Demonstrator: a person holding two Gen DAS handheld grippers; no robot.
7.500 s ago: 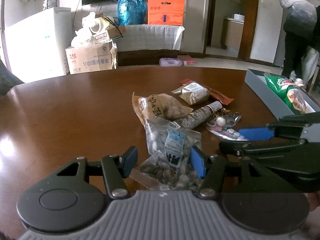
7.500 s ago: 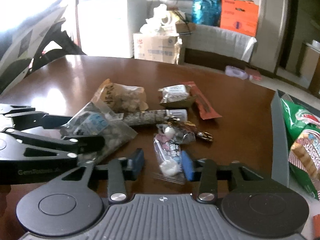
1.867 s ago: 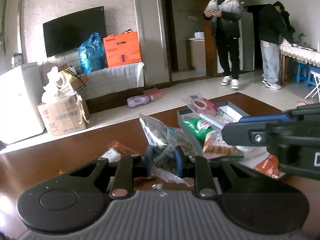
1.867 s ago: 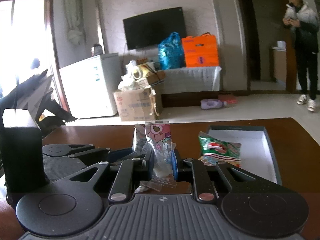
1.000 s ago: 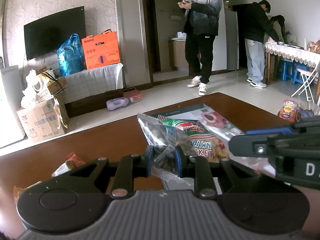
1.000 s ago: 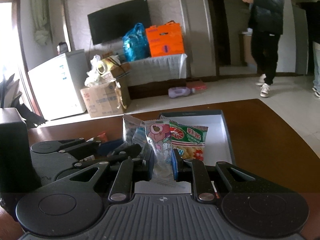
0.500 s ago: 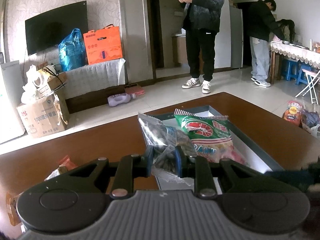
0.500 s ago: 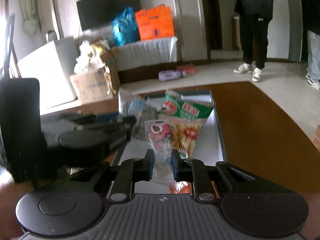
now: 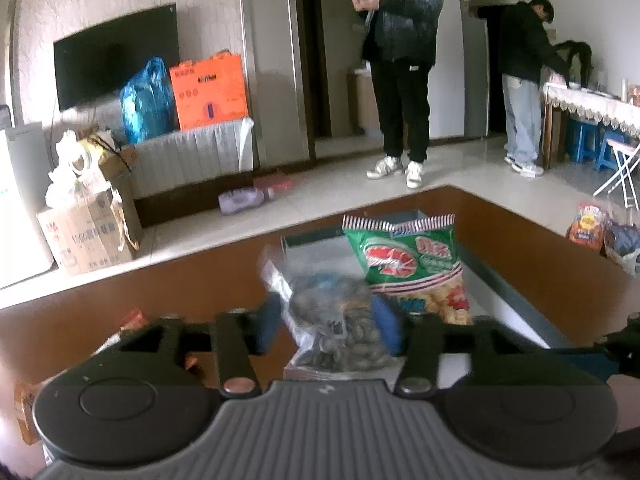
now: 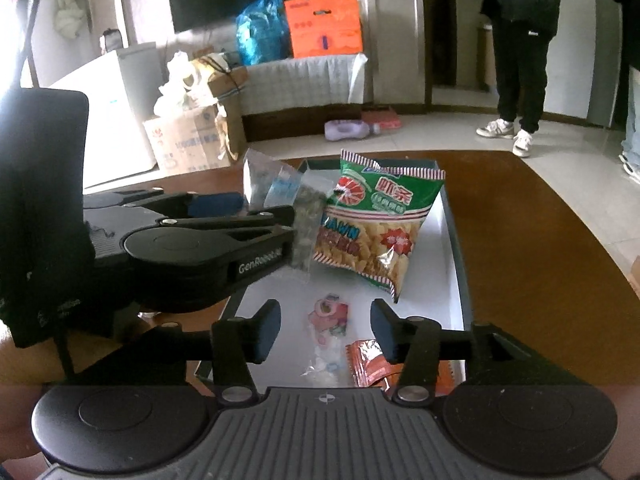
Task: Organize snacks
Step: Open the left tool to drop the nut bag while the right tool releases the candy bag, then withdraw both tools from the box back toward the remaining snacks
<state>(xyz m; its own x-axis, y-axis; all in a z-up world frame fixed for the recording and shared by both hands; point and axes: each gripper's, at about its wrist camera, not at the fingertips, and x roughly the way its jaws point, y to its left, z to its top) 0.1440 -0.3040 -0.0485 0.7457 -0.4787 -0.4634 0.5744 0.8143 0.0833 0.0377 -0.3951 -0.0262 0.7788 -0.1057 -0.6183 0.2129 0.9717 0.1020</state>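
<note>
Four snack packets (image 10: 376,232), one box (image 10: 454,240).

The prawn cracker bag (image 10: 376,220) is showing a green top with a red-and-white striped edge and a clear lower half full of pale orange crackers. The seed bag (image 9: 340,320) is looking clear, with dark grey-brown seeds and a blue label. The small candy packet (image 10: 328,320) is showing pink and white through clear film, beside a red-orange sachet (image 10: 370,362). The tray (image 10: 460,280) is showing a white floor and dark grey walls. The bench (image 10: 540,260) is gleaming reddish brown. Both the left gripper (image 9: 326,324) and the right gripper (image 10: 324,330) are showing black frames with blue pads (image 10: 266,330).
</note>
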